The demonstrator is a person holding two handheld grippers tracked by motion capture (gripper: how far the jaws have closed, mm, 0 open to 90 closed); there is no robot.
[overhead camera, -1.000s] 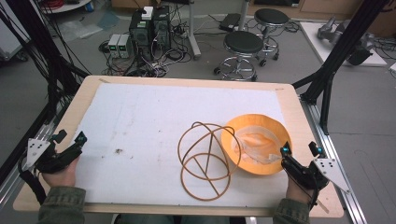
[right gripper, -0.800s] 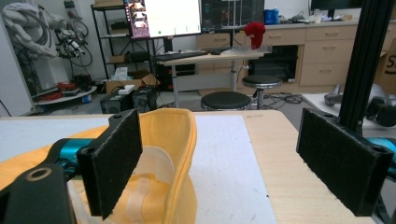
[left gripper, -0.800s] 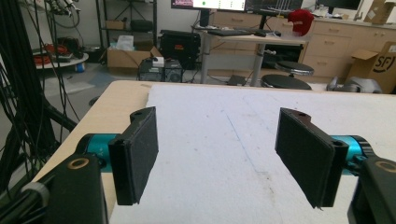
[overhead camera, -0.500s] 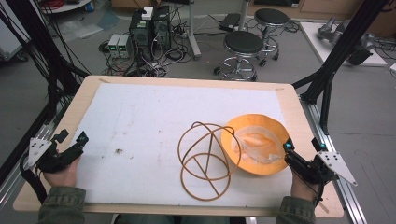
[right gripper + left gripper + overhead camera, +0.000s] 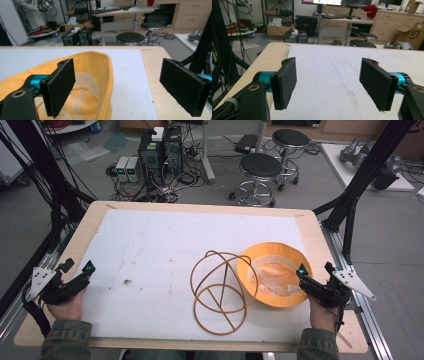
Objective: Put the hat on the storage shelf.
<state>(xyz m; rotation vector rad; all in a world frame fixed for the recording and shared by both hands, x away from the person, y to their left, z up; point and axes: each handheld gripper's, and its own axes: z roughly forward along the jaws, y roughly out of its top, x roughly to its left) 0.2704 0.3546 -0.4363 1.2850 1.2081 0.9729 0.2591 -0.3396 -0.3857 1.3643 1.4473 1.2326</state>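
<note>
Right claw (image 5: 117, 87): released, jaws standing wide apart, nothing between them. Its left jaw hangs over the near right brim of the orange fabric bucket hat (image 5: 82, 75); its right jaw stands out over bare wood at the desk's edge. In the high view the right claw (image 5: 316, 281) sits at the hat's right rim, just beside or touching it (contact cannot be confirmed).

The hat (image 5: 274, 272) lies crown down, opening upward, pale lining and seam tape exposed, on the right part of the white foam mat (image 5: 160, 250). It is near round, with no marked long axis; its opening points straight up. Judged light, soft and floppy, not fragile; the brim will fold under a pinch. The raised brim edge nearest the right claw looks the best hold.

A tan wire frame of crossed hoops (image 5: 220, 290) lies against the hat's left side, overlapping its brim.

Left claw (image 5: 328, 87): released, empty, over bare mat at the light wooden desk's (image 5: 320, 240) left edge, well apart from the hat.
</note>
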